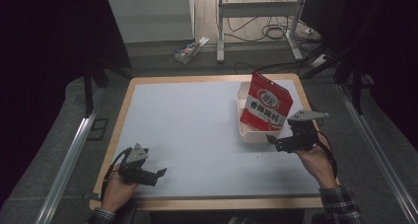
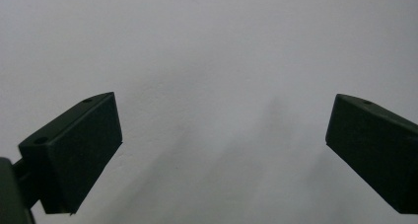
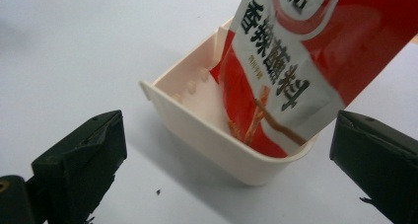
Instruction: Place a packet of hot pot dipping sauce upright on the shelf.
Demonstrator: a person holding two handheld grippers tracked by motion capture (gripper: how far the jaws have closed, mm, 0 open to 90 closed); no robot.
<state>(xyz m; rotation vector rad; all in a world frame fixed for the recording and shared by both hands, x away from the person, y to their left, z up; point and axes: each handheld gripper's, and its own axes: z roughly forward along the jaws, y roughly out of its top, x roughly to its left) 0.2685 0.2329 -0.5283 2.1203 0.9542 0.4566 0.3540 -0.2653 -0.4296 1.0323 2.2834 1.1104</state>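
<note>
Progress, as judged from present positions: the placing step appears complete. The red packet [image 1: 266, 105] stands inside the cream tub [image 1: 245, 130], leaning tilted with its upper end well above the rim, and no finger touches it. What seems left is to clear the right gripper away, and possibly to settle the packet lower, since it rests propped rather than flat.

Counter [image 1: 187, 135]: flat, matt, pale grey sheet with a light wooden border. A few dark specks lie on it just in front of the tub.

Tub: on the counter's far right part. Shallow, rectangular, rounded corners, smooth cream plastic with a flared lip; thin-walled and rigid by appearance.

Packet: glossy, flexible pouch, red with a white printed panel and dark characters. The film looks slick and crinkles at the edges.

Right gripper [image 1: 283, 142]: just beside the tub's near edge. Its fingers [image 3: 84, 160] stand wide apart, holding nothing, the tub between them but farther off. They are blocky, black and matt.

Left gripper [image 1: 155, 175]: well apart from the tub, at the counter's near left. Fingers [image 2: 79, 155] spread over bare counter, empty.
</note>
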